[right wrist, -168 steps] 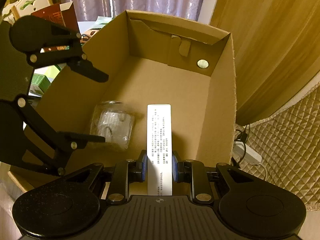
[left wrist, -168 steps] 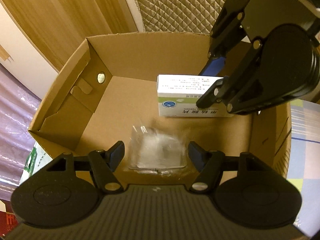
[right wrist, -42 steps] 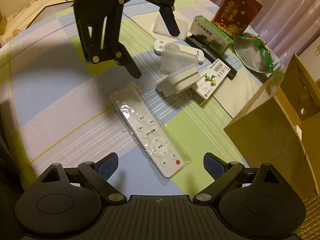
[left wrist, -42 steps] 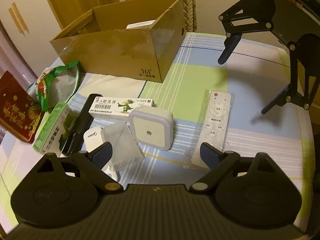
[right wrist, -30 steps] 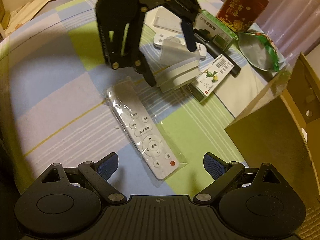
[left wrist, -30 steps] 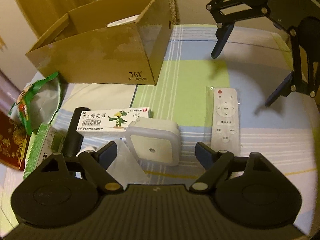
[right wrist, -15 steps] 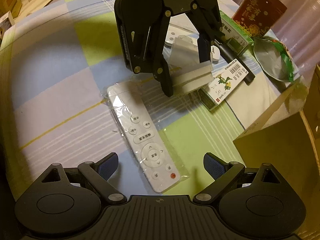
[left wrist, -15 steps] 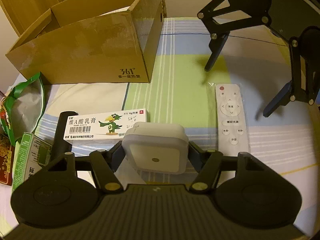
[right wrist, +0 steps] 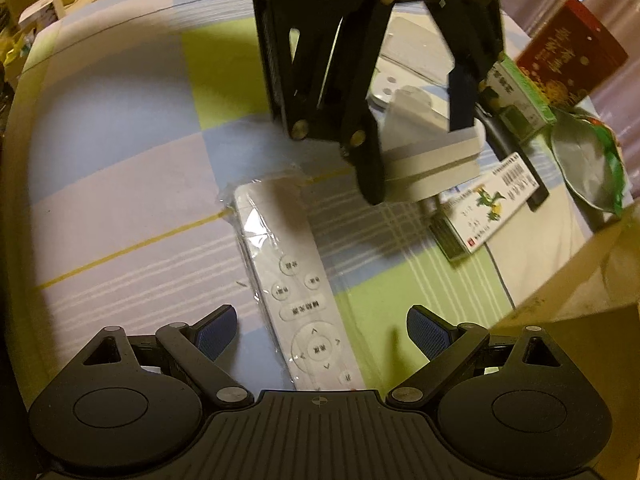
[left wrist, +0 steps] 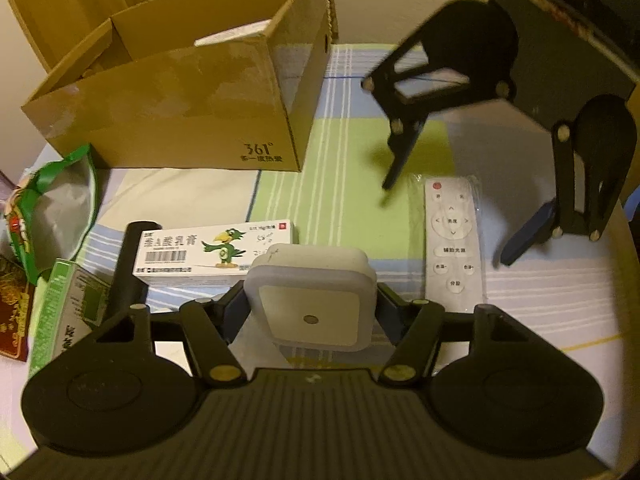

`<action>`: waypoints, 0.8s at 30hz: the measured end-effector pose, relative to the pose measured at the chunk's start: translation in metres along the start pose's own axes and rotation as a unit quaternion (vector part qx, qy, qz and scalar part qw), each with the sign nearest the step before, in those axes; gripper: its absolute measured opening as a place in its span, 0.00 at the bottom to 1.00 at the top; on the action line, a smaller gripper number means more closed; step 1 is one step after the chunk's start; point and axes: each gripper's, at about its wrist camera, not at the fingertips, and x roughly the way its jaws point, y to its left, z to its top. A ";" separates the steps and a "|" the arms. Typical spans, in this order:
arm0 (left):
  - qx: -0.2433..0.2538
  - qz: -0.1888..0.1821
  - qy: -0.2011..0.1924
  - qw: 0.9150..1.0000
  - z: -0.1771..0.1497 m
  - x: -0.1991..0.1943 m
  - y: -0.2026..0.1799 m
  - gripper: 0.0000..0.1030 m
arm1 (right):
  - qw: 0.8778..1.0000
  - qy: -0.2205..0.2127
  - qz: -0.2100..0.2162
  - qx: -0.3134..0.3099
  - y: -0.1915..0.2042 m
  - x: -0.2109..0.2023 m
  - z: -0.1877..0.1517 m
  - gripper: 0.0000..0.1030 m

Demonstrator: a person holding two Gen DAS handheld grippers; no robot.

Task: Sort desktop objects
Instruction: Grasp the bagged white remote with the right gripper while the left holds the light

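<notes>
Left wrist view: left gripper [left wrist: 310, 306] pinches the night light [left wrist: 311, 300]; right gripper [right wrist: 318, 334], spread wide, straddles the remote [right wrist: 298, 286], lying lengthwise between its fingers.

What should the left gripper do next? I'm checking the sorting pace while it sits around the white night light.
Probably lift. The left gripper has just closed its pads on the night light, which sits squarely between them, and the cardboard box stands open behind, so raising it clear comes first.

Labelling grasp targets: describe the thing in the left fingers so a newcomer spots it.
Start at the cardboard box; nearer the camera lies a bird-printed carton. Touching its right end is a white night light: square, rounded corners, one small dot in the middle, no buttons.
</notes>
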 end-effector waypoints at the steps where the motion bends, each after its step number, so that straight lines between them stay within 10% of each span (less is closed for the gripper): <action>1: -0.001 0.003 -0.001 1.000 0.000 -0.003 0.000 0.60 | 1.000 0.000 0.002 -0.003 0.000 0.001 0.001 0.92; 21: -0.035 0.052 -0.006 0.998 -0.016 -0.055 -0.008 0.60 | 0.999 0.011 0.034 -0.040 -0.009 0.021 0.011 0.91; 24: -0.041 0.056 -0.004 0.998 -0.021 -0.060 -0.010 0.60 | 0.998 0.011 0.053 -0.034 -0.013 0.021 0.015 0.71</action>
